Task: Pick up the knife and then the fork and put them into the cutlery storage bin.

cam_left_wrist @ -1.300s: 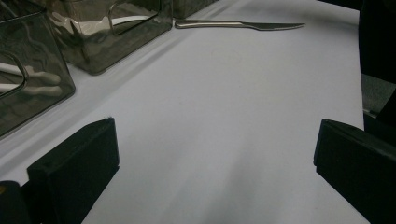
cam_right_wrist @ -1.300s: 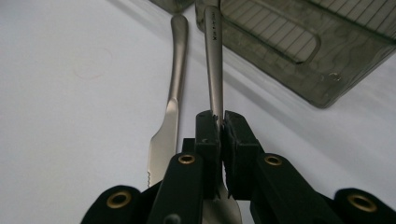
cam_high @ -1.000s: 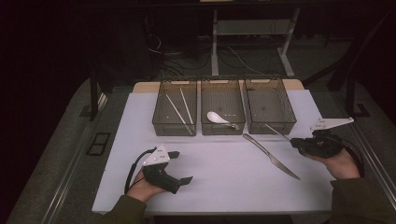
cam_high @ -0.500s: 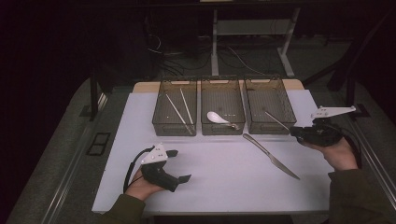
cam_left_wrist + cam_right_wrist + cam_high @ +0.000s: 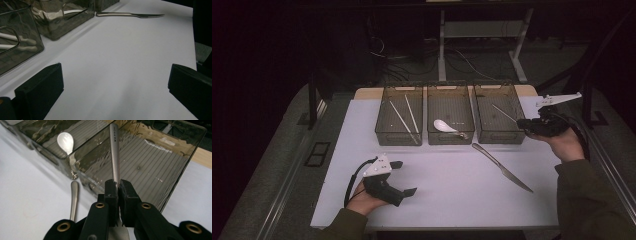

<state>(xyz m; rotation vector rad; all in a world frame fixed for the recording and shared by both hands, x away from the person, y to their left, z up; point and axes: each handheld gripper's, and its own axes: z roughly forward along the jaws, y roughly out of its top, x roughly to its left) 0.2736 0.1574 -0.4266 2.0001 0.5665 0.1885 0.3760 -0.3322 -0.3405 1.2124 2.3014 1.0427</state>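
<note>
— Between the jaws of the right gripper (image 5: 117, 188), what was pinched?

— A slim metal utensil (image 5: 114, 152), most likely a fork, though its head lay hidden under the jaws. They were nearly closed, clamped on it low down, so the long handle stuck out ahead of the gripper over the right-hand bin (image 5: 498, 114).

— Why held that way?

— Probably so the handle could go into that bin first; cutlery was being sorted by kind. Beyond it to the gripper's left, the middle bin (image 5: 450, 115) held a white spoon (image 5: 65, 142), and the far bin (image 5: 399, 116) held chopsticks (image 5: 404, 117).

— And the knife (image 5: 502, 167)?

— It lay on the white table (image 5: 452, 190) just below and left of the gripper, seemingly unsorted.

— The other hand?

— The left gripper (image 5: 404, 177) rested low on the table, jaws wide apart, holding nothing, likely waiting.
</note>
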